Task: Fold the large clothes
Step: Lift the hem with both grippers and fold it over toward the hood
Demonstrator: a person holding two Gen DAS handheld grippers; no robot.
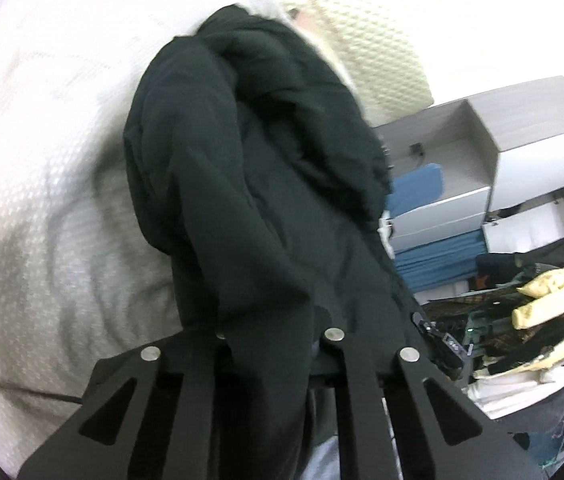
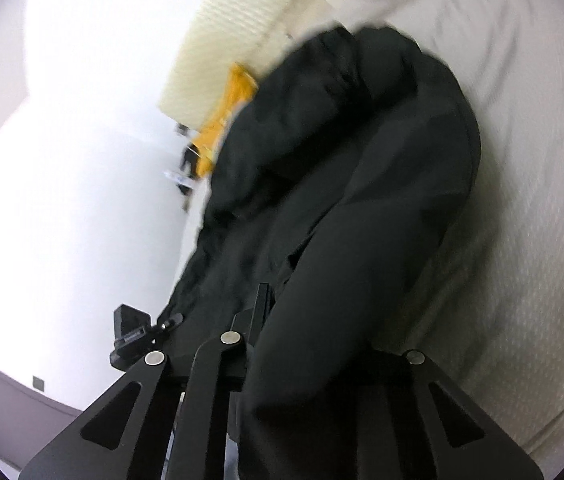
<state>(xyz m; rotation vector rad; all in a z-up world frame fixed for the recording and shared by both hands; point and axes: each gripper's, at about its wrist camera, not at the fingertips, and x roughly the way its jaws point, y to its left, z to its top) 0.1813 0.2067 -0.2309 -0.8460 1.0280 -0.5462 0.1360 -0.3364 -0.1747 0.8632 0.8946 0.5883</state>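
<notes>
Clearly both tools have hold of the same black jacket, which hangs bunched and lifted above a white bed with a dotted, textured cover. From the left wrist camera, the left tool is clamped on a thick fold of the dark cloth, which runs down between its fingers and hides the tips. The jacket looks soft and matte, heaped in deep rolls and creases, with a bulky wad at its far end near a cream quilted headboard. From the right wrist camera, the right tool is likewise closed on the jacket, a smooth swollen fold spilling over its right finger while a crinkled edge trails along the left side. Both views are blurred, so seams and fastenings cannot be made out. Off to the right of the left view stand grey shelves holding blue folded cloth, with a pile of yellow and dark clothes below them. Something orange shows beside the headboard in the right view.
</notes>
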